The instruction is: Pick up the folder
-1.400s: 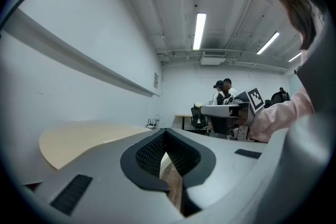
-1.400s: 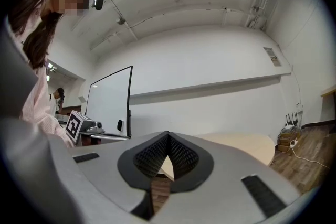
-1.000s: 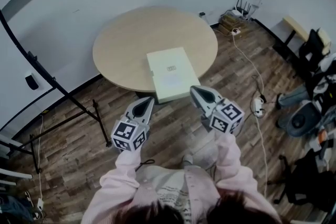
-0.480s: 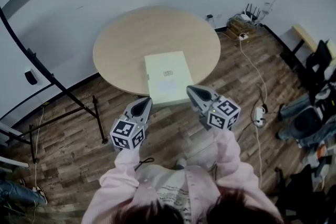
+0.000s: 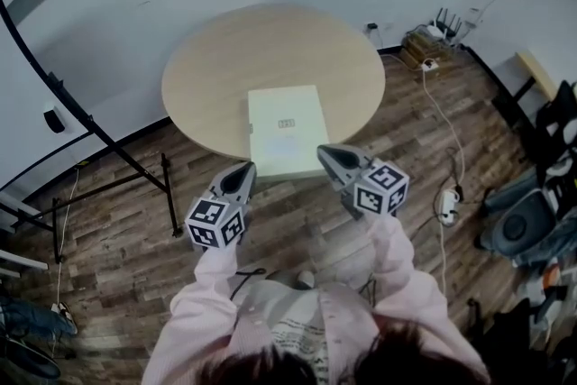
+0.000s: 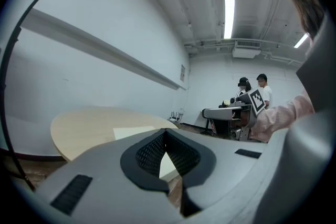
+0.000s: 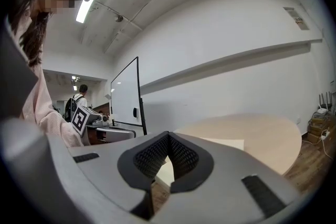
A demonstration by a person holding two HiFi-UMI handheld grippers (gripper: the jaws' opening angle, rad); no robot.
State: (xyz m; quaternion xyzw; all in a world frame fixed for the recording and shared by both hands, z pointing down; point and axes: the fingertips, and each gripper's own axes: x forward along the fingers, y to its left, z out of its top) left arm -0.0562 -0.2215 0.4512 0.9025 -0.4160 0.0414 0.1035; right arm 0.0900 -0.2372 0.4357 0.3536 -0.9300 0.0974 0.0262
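Note:
A pale cream folder [image 5: 287, 131] lies flat on the round wooden table [image 5: 207, 59], with its near edge at the table's front rim. Both grippers hover over the floor just short of that rim. My left gripper [image 5: 245, 169] is shut and empty, off the folder's near left corner. My right gripper [image 5: 322, 151] is also shut and empty, beside the near right corner. In the left gripper view the folder [image 6: 137, 132] shows just past the shut left gripper [image 6: 166, 131]. In the right gripper view the folder [image 7: 226, 142] lies beyond the shut right gripper [image 7: 168, 135].
A black whiteboard stand [image 5: 135, 194] has its legs on the wood floor left of the table. Cables and a power strip [image 5: 444, 194] run along the floor to the right, with chairs [image 5: 532, 212] beyond. A router and boxes [image 5: 433, 36] sit by the far wall.
Both grippers have crept forward and a little down towards the table's front rim, shut throughout. The head view has swung slightly. The folder has not moved.

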